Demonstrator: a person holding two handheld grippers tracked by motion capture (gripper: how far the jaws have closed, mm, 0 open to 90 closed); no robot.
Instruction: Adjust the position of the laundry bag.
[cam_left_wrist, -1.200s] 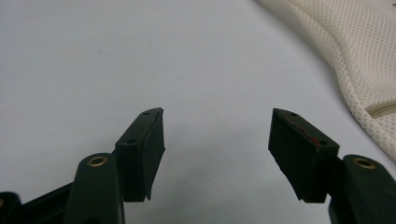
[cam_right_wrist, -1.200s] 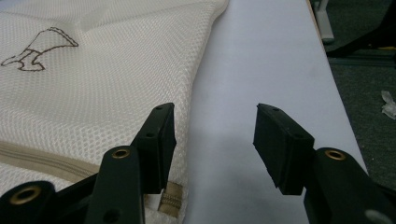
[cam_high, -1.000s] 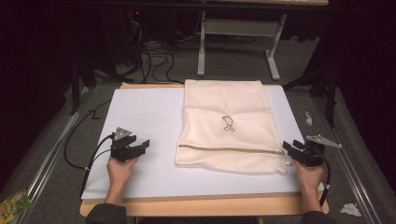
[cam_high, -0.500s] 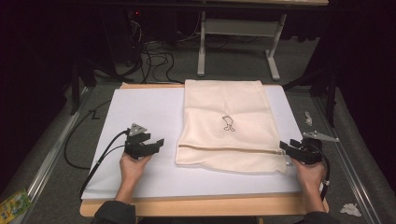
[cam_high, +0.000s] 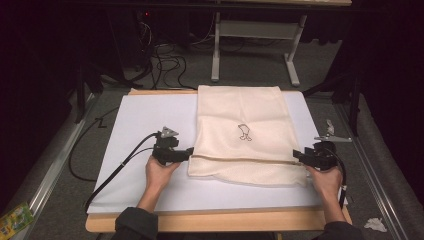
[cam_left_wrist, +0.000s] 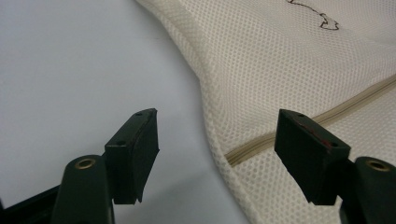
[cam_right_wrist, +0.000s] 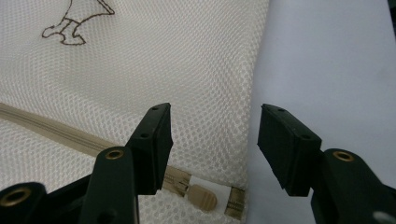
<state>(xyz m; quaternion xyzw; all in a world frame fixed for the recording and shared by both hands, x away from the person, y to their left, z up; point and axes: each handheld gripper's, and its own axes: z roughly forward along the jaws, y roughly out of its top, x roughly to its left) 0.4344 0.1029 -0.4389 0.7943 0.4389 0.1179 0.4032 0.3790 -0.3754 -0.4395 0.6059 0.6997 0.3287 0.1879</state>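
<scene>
A cream mesh bag (cam_high: 242, 135) with a small dark embroidered figure (cam_high: 244, 132) lies flat on the white board (cam_high: 140, 125). A tan zipper (cam_left_wrist: 322, 119) runs across it near its front edge. My left gripper (cam_high: 189, 151) is at the bag's left edge, open, its jaws straddling the zipper's left end (cam_left_wrist: 233, 156). My right gripper (cam_high: 296, 155) is open at the bag's right edge, just above the tan zipper pull (cam_right_wrist: 201, 197). The mesh bag (cam_right_wrist: 154, 60) lies under its left jaw, bare board under the right one.
The board rests on a wooden table (cam_high: 215, 222). A small metal clip (cam_high: 331, 134) lies at the board's right edge. Cables (cam_high: 165, 60) and a grey table frame (cam_high: 255, 45) stand on the floor behind. Crumpled paper (cam_high: 375, 224) lies on the floor at right.
My left gripper has moved right across the board to the bag's left edge. The right gripper has shifted slightly inward onto the bag's right edge.
</scene>
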